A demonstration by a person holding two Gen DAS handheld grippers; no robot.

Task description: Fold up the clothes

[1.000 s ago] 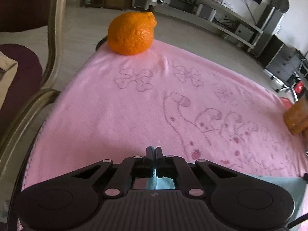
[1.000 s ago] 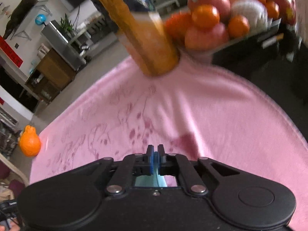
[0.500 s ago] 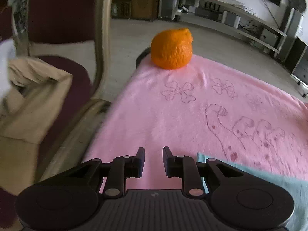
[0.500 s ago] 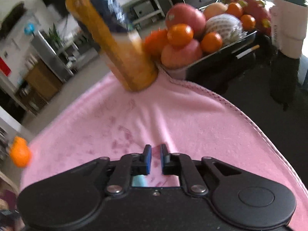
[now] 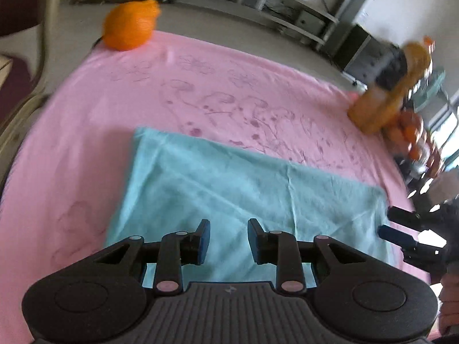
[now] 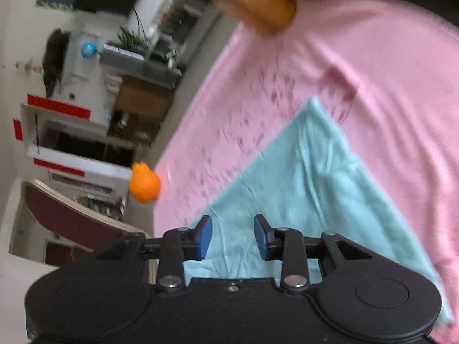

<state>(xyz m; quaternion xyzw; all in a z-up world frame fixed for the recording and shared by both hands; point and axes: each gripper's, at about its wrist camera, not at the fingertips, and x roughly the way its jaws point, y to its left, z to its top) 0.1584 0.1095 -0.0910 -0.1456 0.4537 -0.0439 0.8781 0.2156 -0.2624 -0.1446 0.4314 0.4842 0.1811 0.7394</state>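
A light blue cloth [image 5: 229,195] lies flat, folded into a rectangle, on a pink printed blanket [image 5: 200,91]. My left gripper [image 5: 228,239] hovers over the cloth's near edge, its jaws opening with nothing between the pads. At the right edge of the left wrist view the right gripper [image 5: 398,226] shows beside the cloth's right corner. In the right wrist view the blue cloth [image 6: 301,200] spreads ahead, and my right gripper [image 6: 233,236] hangs above it, jaws opening and empty.
An orange fruit [image 5: 129,25] sits at the blanket's far left corner. An orange juice bottle [image 5: 384,97] stands at the far right, with a pile of fruit [image 5: 413,134] behind it. A chair frame [image 5: 43,43] stands left of the table.
Both grippers were shut on the blue cloth, then let go and drew back. The cloth now lies spread on the blanket. The right wrist view has rolled sideways.
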